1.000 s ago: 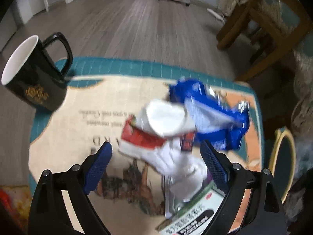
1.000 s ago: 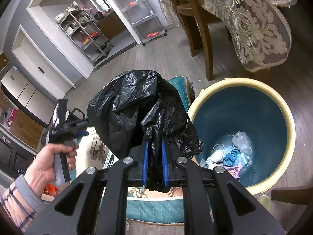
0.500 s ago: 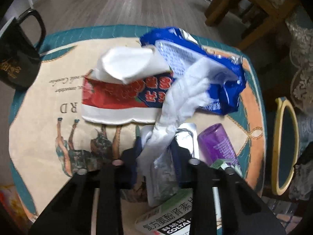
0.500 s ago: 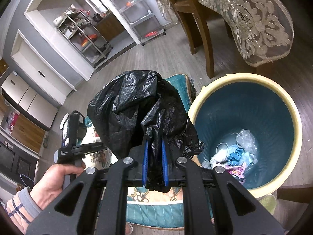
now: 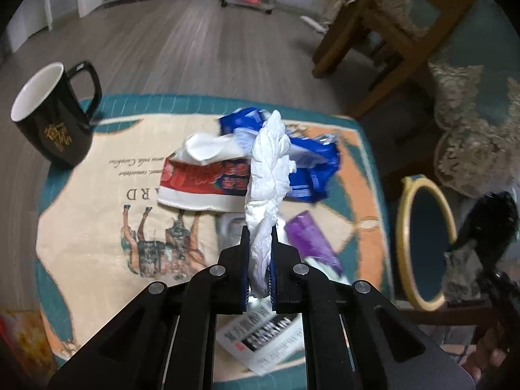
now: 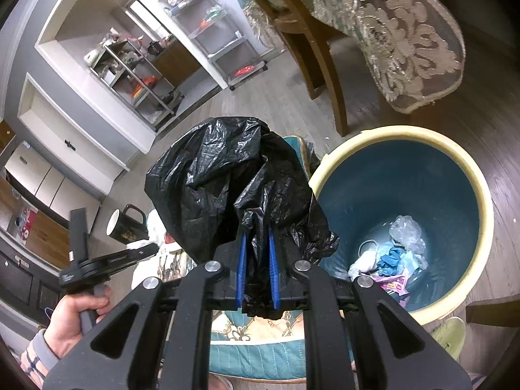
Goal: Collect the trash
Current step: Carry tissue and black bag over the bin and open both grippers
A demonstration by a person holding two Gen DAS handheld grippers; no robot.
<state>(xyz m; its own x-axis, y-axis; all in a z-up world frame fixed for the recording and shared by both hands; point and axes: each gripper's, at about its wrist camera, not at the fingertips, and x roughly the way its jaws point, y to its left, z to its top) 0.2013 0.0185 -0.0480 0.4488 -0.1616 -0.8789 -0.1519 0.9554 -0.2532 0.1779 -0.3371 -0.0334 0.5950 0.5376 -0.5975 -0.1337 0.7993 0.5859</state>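
In the left wrist view the left tongs (image 5: 259, 260) sit low in the centre of the frame, pressed together on a crumpled white tissue (image 5: 268, 169) that stands up out of them, its top reaching toward the middle of the frame; behind it on the table (image 5: 97, 201) lie a red and white wrapper (image 5: 201, 178), a blue wrapper (image 5: 308, 159), a purple tube (image 5: 313, 243) to the right of the tongs and a printed box (image 5: 260, 338) under them; a black mug (image 5: 52, 120) stands at the upper left, and the yellow rim of the bin (image 5: 406, 234) shows at the right edge. In the right wrist view the right tongs (image 6: 256, 266) in the lower centre pinch a black trash bag (image 6: 227, 185), which bunches above them and hides much of the table; the bin (image 6: 481, 201) fills the right of the frame, with some rubbish already at its bottom, and the left hand (image 6: 74, 315) grips its tool at the lower left. The step in hand looks to be carrying the tissue to its dump spot; whether bag or bin is meant I cannot tell; to do it well, keep the grip firm since only the tissue's lower end is caught, lift clear of the wrappers so none drags off the table, and let go only once over the opening; the bag's mouth looks bunched shut, so it would need spreading first.
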